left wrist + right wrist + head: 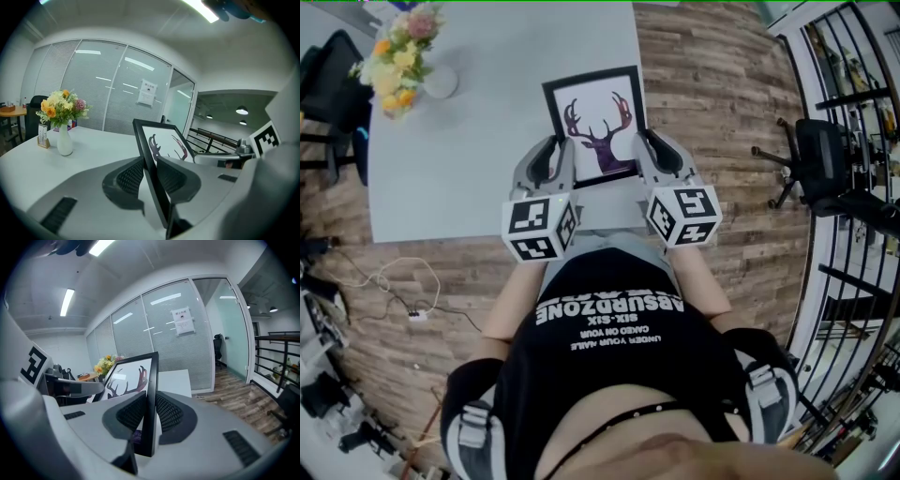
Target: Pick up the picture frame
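The picture frame (595,120), black-edged with a purple deer-head print, is held over the grey table (459,159) by its two side edges near the bottom corners. My left gripper (555,161) is shut on its left edge, and the black rail (151,164) stands pinched between the ribbed pads. My right gripper (656,153) is shut on the right edge, where the rail (149,399) sits upright between its pads. In both gripper views the frame tilts upward, away from the tabletop. Across the print, the left gripper view shows the right gripper (225,159).
A white vase of yellow and pink flowers (401,49) stands at the table's far left corner, with a small card (43,138) beside it. A black office chair (825,159) is on the wood floor to the right, near black railings (862,103). Glass partitions stand behind the table.
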`<move>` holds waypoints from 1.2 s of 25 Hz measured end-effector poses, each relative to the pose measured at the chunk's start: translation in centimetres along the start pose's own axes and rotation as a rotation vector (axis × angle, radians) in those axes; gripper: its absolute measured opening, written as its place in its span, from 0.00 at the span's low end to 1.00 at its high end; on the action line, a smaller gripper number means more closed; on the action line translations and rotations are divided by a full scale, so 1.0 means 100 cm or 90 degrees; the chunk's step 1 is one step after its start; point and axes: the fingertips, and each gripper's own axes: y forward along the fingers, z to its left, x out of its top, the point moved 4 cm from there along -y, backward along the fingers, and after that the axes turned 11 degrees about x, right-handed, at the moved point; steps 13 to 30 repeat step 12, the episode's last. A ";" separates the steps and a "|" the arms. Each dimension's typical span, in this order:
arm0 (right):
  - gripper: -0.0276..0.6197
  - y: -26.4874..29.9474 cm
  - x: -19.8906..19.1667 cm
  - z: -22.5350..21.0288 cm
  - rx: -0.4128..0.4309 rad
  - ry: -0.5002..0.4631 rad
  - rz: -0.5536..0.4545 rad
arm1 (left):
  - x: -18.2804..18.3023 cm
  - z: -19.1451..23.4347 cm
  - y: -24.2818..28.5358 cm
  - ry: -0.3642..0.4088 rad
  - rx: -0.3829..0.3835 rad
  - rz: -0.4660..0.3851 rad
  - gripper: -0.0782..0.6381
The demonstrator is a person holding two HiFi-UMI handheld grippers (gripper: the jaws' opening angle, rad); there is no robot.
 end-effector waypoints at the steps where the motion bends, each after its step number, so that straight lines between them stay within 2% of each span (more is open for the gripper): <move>1: 0.16 -0.001 0.000 0.001 0.000 -0.001 0.000 | -0.001 0.000 -0.001 -0.001 0.000 0.000 0.25; 30: 0.16 0.003 -0.003 0.009 0.004 -0.005 0.005 | -0.002 0.008 -0.007 -0.008 0.006 0.002 0.25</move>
